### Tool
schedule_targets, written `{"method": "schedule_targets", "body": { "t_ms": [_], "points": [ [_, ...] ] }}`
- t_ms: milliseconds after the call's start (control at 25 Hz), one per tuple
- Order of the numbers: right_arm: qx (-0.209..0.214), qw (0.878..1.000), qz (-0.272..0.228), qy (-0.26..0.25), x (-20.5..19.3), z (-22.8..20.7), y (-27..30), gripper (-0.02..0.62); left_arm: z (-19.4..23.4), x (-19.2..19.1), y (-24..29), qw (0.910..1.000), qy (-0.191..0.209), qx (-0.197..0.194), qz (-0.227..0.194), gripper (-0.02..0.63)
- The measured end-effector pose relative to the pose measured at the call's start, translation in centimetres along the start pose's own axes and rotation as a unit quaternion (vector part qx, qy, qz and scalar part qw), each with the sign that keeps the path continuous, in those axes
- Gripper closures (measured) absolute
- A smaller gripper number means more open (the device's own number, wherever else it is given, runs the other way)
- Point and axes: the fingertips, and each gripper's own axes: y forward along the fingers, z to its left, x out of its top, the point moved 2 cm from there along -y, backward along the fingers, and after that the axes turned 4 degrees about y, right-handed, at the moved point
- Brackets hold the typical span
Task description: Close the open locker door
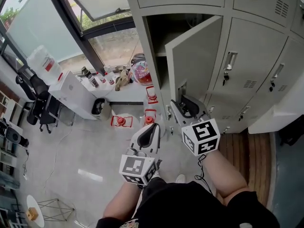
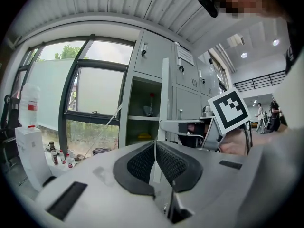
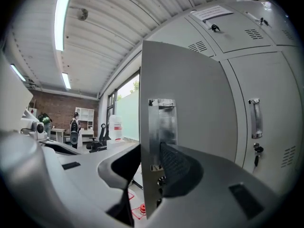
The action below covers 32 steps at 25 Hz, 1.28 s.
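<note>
The locker door [image 1: 197,61] stood part-open on the left-hand column of the grey locker bank [image 1: 256,56], hinged along the right edge of its compartment, with its free edge swung out toward the person. The right gripper [image 1: 186,106] sat astride that free edge at the level of the metal handle plate [image 3: 161,122]. Its jaws were apart, one inside the door and one on the outer face. The outer pad lay close against the sheet, though a firm press could not be made out. The left gripper [image 1: 153,129] hung lower and to the left, clear of the door. Its jaws were together and its ribbed pads [image 2: 142,163] met with nothing between them. Both grippers pointed roughly level, each carrying its marker cube [image 1: 201,137] above a bare forearm [image 1: 223,170]. A paper label [image 3: 213,12] on an upper locker bore print too small to read, and the red band on a white jug [image 2: 27,108] by the window was no clearer. In the left gripper view the door appeared edge-on, hiding part of the open compartment behind it. Only a shelf [image 2: 145,118] and a few dim shapes showed there. Small red items [image 1: 120,121] lay on the floor at the foot of the bank, too small to identify. The neighbouring door's handle [image 3: 255,118] remained visible at the right edge.
</note>
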Motion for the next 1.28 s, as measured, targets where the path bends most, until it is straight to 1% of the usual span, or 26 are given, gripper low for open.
{"method": "schedule_targets", "body": {
  "t_ms": [120,280,440,560,840,1280],
  "points": [
    [0.003,1.000,0.000,-0.008,0.2,0.1,1.2,0.414,0.5,0.3,0.3,1.0000,-0.002,0.003,-0.005,0.583],
    [-0.001,1.000,0.002,-0.012,0.1,0.2,3.0,0.414,1.0,-0.1,0.6,1.0000,0.000,-0.009,-0.004,0.583],
    [-0.007,1.000,0.004,-0.015,0.2,0.3,5.0,0.414,2.3,-0.5,1.3,0.9998,-0.011,-0.015,-0.005,0.583],
    [-0.016,1.000,0.005,-0.017,0.5,0.2,6.5,0.414,3.4,-0.4,2.1,0.9996,-0.018,-0.022,-0.005,0.583],
    [-0.045,0.999,0.006,-0.014,0.6,-0.5,9.9,0.414,5.8,0.1,3.8,0.9991,-0.011,-0.040,-0.008,0.583],
    [-0.081,0.997,0.003,-0.012,1.1,-2.5,14.7,0.423,10.3,-0.1,6.0,0.9987,-0.010,-0.050,0.001,0.583]
  ]
}}
